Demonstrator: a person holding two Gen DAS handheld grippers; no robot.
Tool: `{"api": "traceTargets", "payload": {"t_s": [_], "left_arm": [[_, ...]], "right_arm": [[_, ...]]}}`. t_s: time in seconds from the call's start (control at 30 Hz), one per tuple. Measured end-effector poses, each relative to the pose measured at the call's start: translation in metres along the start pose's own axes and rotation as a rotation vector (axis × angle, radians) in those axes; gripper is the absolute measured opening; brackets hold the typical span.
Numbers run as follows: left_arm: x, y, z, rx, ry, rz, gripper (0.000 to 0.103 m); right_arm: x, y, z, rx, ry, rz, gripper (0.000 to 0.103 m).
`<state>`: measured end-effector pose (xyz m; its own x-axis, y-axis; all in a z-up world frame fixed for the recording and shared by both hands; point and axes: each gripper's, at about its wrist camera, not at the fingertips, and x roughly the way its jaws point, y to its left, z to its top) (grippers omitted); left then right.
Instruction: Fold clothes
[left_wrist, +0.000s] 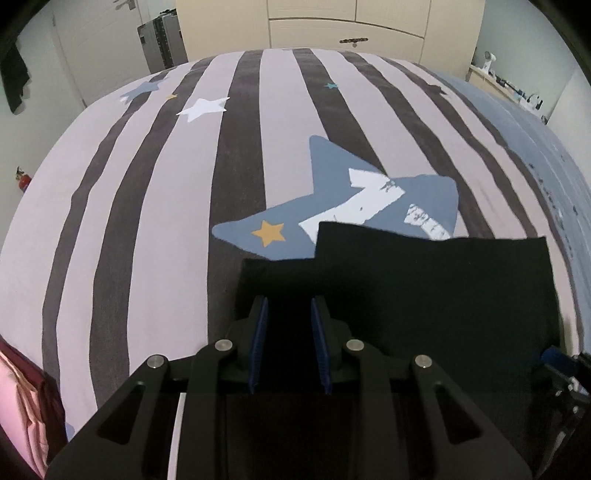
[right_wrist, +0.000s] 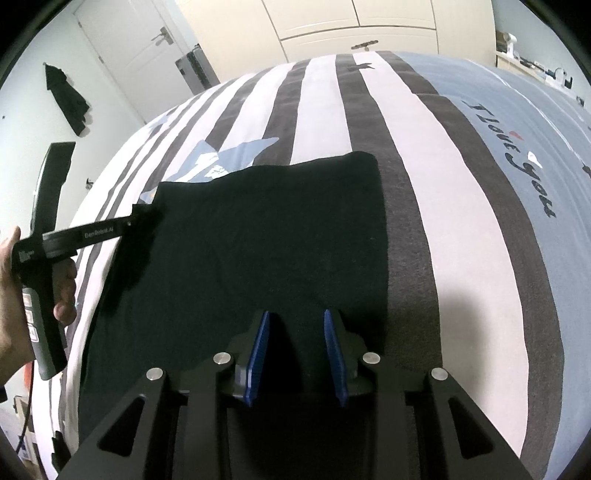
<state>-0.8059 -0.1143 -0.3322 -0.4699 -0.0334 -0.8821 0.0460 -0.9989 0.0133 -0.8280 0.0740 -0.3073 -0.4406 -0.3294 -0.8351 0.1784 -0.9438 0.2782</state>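
Observation:
A black garment (left_wrist: 443, 288) (right_wrist: 258, 229) lies folded into a rough rectangle on the striped bed cover (left_wrist: 147, 221) (right_wrist: 461, 258). My left gripper (left_wrist: 289, 301) is shut on the garment's left edge, with dark cloth filling the gap between its blue pads. In the right wrist view the left gripper (right_wrist: 138, 218) shows at the left, held by a hand (right_wrist: 11, 266), with cloth bunched at its tip. My right gripper (right_wrist: 295, 314) hangs over the garment's near right corner. Its blue pads stand apart, with flat cloth between them and no pinch visible. Its blue pad (left_wrist: 554, 356) peeks in at the cloth's right edge.
A big blue star print (left_wrist: 332, 177) lies just beyond the garment. Pink and red clothes (left_wrist: 22, 406) sit at the bed's near left. A suitcase (left_wrist: 162, 40), a cream wardrobe (left_wrist: 332, 22) and a door (right_wrist: 122, 44) stand beyond the bed. A dark garment (right_wrist: 68, 99) hangs on the wall.

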Motion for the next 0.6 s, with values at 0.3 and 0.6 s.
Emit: {"api": "traceTargets", "payload": {"t_s": [0.3,0.6], "left_arm": [[-0.006,-0.006,-0.010,0.031,0.008,-0.051,0.021],[-0.017,-0.004,-0.010,0.058,0.025,-0.119,0.000]], "right_arm": [[0.002,-0.001,0.002,-0.004,0.002,0.004,0.028],[0.002,0.000,0.002,-0.002,0.003,0.002,0.028]]}}
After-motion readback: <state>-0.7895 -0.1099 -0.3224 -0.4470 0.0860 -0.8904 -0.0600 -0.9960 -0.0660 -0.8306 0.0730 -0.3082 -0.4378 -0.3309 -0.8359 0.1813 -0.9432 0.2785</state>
